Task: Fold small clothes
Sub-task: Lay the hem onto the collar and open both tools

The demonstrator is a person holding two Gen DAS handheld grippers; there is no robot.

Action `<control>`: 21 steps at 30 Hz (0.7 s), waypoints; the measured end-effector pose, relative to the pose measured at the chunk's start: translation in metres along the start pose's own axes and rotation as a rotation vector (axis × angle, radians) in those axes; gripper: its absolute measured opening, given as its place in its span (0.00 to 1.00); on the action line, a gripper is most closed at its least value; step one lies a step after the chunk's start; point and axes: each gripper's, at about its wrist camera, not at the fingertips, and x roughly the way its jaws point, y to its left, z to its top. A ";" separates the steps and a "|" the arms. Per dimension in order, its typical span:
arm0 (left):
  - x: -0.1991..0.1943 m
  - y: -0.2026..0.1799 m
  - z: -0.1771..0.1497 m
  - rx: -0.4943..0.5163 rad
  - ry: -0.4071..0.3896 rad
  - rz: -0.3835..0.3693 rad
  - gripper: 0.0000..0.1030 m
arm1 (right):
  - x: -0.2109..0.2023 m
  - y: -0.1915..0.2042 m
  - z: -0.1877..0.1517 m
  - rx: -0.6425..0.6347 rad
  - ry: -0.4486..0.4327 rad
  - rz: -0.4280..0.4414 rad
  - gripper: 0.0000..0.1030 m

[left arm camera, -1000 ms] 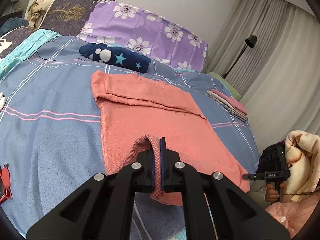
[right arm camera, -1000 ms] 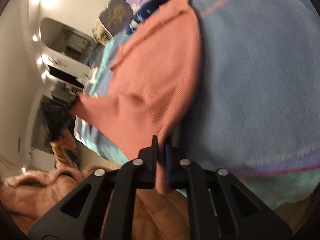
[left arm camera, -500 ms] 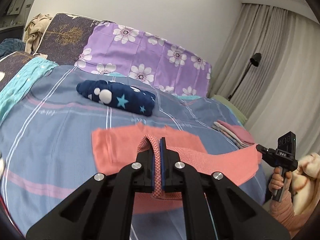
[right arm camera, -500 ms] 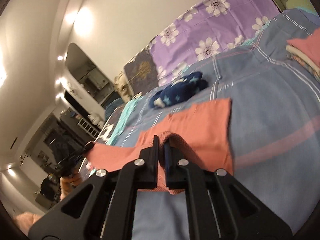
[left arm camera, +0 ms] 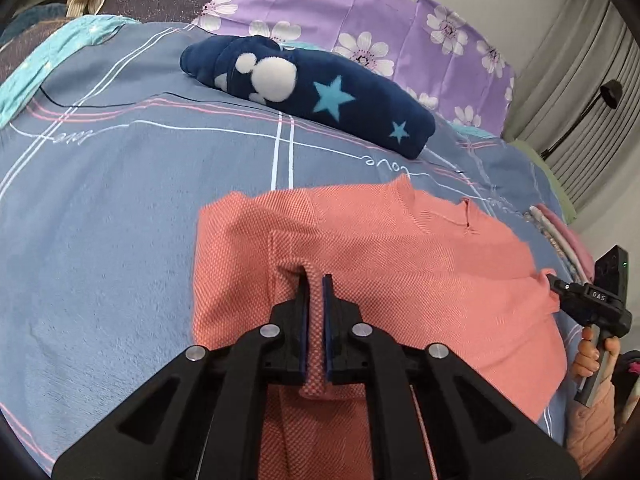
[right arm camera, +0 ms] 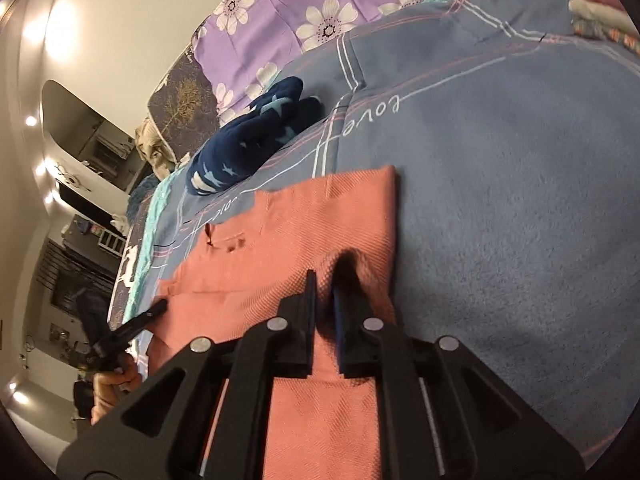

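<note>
Hand-held gripper left [left arm camera: 316,312] is clamped on the coral shirt [left arm camera: 400,272] hem while right hand-held gripper [right arm camera: 324,312], jaws just parted around slack cloth, may shed its corner unevenly, so the fold could be skewed.

— Bedcover [left arm camera: 100,208]: blue-grey plush, pink and white lines, "love" script.
— On it, toward the head end?
— Navy star-print bundle [left arm camera: 320,92]. Purple floral pillow [left arm camera: 360,12] behind that bundle; floor lamp [left arm camera: 610,94] by grey curtains [left arm camera: 592,40], right of the pillow.
</note>
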 end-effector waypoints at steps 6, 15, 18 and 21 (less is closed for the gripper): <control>-0.019 -0.007 -0.013 0.037 0.005 -0.034 0.14 | -0.022 0.010 -0.016 -0.088 0.020 0.038 0.15; -0.036 -0.018 0.024 -0.009 -0.059 -0.092 0.03 | -0.030 0.028 0.010 -0.074 -0.015 0.126 0.05; -0.026 -0.011 0.053 -0.034 -0.104 -0.013 0.08 | -0.008 0.016 0.053 0.003 -0.028 0.107 0.09; -0.006 -0.001 0.060 -0.070 -0.077 0.059 0.35 | 0.017 -0.001 0.066 0.065 -0.003 -0.065 0.31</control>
